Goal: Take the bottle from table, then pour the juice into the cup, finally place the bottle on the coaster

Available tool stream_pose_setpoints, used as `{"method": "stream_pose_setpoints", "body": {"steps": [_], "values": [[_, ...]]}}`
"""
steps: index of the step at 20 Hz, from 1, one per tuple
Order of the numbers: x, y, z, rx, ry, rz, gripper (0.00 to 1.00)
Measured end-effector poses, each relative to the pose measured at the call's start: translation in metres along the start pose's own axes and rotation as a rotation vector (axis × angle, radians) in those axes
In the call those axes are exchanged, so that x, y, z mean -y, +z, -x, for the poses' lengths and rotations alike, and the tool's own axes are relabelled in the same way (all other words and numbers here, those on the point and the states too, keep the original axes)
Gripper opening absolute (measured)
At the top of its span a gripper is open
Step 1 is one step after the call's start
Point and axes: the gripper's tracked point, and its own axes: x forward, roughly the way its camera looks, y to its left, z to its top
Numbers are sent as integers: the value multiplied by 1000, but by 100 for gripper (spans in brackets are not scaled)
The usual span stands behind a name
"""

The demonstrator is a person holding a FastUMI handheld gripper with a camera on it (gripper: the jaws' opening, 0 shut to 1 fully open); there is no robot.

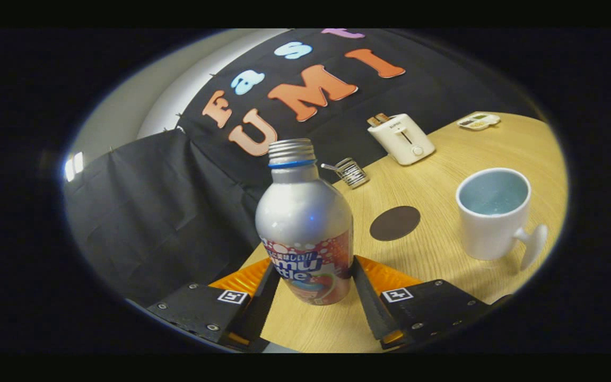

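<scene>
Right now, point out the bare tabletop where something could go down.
Bare wood lies between the coaster, toaster and cup, and beyond the cup toward the small tray. Crowded: the claw grips the bottle.

Hand-held gripper [311, 281]: screwed plates; square coded markers; ribbed orange side panels

You are working in a staged recording booth, not a real kitchen: black cloth wall [178, 212] across the upper left, light wooden table [443, 180] at right carrying a toaster [403, 139] and wire rack [351, 172].
</scene>
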Motion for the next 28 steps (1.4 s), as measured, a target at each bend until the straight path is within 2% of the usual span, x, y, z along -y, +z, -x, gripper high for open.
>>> {"method": "stream_pose_setpoints", "body": {"steps": [6,21,28], "values": [[10,6,13,-12,46,-225,77],[5,8,26,-52,155,-599,77],[2,14,28,-64,190,-719,76]]}}
